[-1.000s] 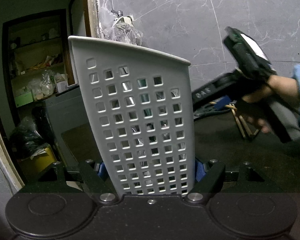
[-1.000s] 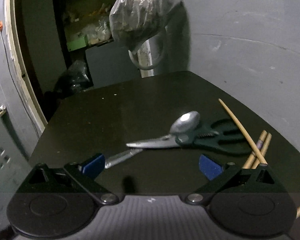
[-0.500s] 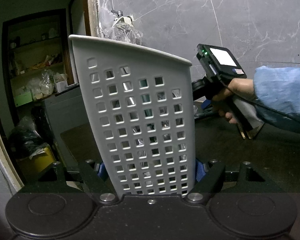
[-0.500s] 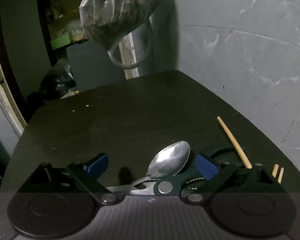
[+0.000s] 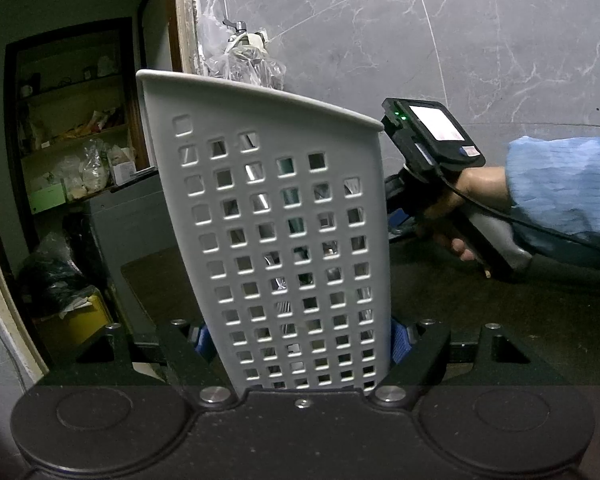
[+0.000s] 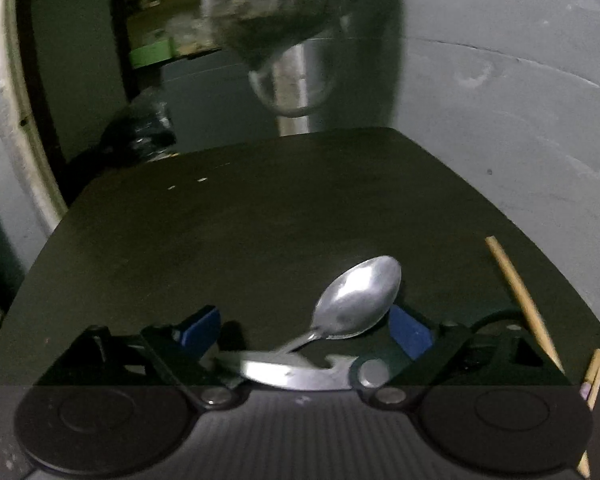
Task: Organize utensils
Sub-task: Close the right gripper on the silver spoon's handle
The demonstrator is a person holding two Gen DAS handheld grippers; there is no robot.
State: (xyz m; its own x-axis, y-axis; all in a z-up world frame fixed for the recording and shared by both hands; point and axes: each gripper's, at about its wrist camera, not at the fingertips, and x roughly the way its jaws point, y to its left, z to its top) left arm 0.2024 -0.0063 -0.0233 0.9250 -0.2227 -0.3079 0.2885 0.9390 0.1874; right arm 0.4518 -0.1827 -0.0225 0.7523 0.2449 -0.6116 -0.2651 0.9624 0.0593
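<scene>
Right wrist: spoon (image 6: 358, 300) between right tool (image 6: 306, 330) pads.

The white perforated plastic utensil basket (image 5: 276, 232) fills the left wrist view, hiding its contents except glints through the square holes and hiding the other gripper's fingers at 3 o'clock. In the right wrist view, the metal scissors (image 6: 300, 372) are half hidden under the camera body, handles barely visible. The hanging clear plastic bag (image 6: 276, 12) at 12 o'clock is blurred.
</scene>
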